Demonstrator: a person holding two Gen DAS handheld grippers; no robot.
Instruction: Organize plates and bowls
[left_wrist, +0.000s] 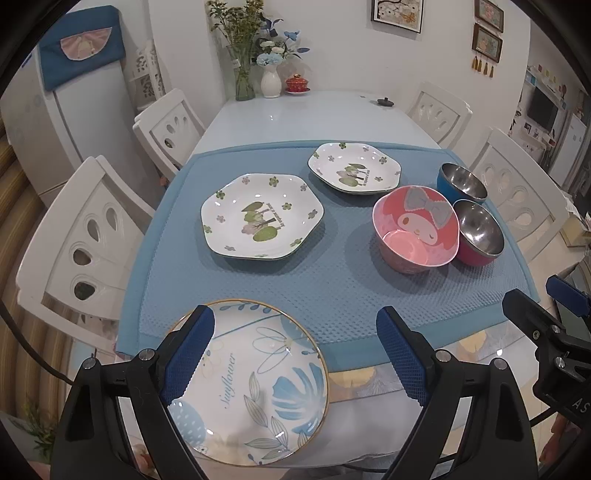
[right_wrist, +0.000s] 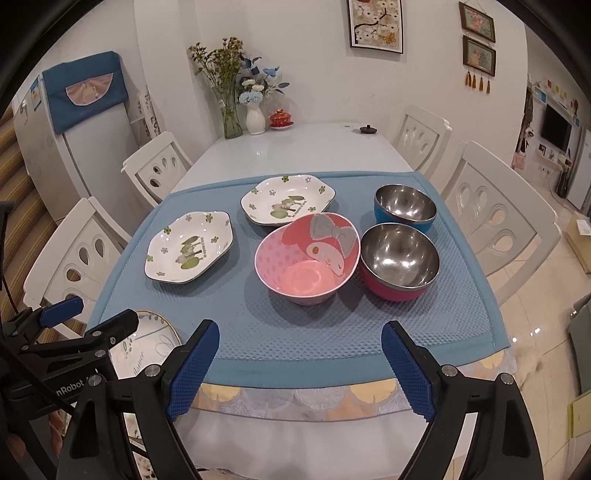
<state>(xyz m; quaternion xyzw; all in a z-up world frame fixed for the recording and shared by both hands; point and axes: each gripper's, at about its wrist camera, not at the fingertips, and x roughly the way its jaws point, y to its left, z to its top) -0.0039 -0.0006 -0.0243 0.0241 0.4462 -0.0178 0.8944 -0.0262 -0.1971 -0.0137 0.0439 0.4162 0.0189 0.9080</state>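
Left wrist: left gripper (left_wrist: 295, 354) jaws wide, gripping nothing; round "Sunflower" plate (left_wrist: 251, 387) sits directly under, overhanging the blue mat (left_wrist: 332, 288) near edge. Right wrist: right gripper (right_wrist: 299, 369) also spread, empty; pink bowl (right_wrist: 306, 258) straight ahead, well apart.

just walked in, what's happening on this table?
A person with two handheld grippers is sorting dishes. The left gripper stands open around a round blue-leaf plate at the near table edge. The right gripper is open and empty. Two hexagonal plates and three bowls sit unstacked on the blue mat.
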